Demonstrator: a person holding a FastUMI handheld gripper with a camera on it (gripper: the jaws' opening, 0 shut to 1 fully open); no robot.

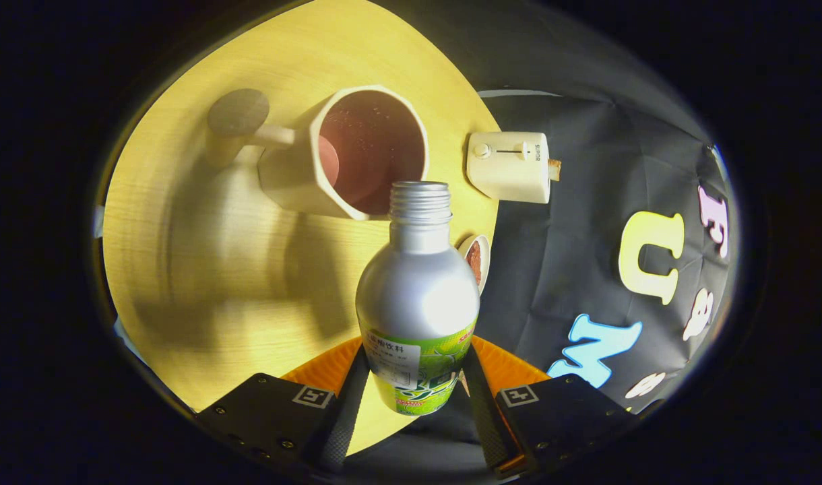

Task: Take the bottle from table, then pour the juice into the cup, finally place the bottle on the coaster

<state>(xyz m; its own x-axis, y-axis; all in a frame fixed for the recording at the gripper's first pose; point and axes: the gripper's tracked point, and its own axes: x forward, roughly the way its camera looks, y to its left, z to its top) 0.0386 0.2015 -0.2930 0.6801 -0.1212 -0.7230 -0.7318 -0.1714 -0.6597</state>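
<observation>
A silver metal bottle [416, 296] with a green label and an uncapped threaded neck is clamped between my fingers, my gripper [416, 391] shut on its lower body. The view is rolled, so the bottle is held tilted above the wooden table [202, 269]. Its mouth sits just short of the rim of a cream, faceted cup [347, 158] with a handle. The cup's inside looks dark reddish. Beyond the cup's handle lies a round grey coaster [238, 112] flat on the table.
A cream toaster [509, 166] with a slice in it stands at the table's edge beside the cup. A small dish [477, 259] with something brown peeks out behind the bottle's shoulder. The black cloth wall lies past the table's edge.
</observation>
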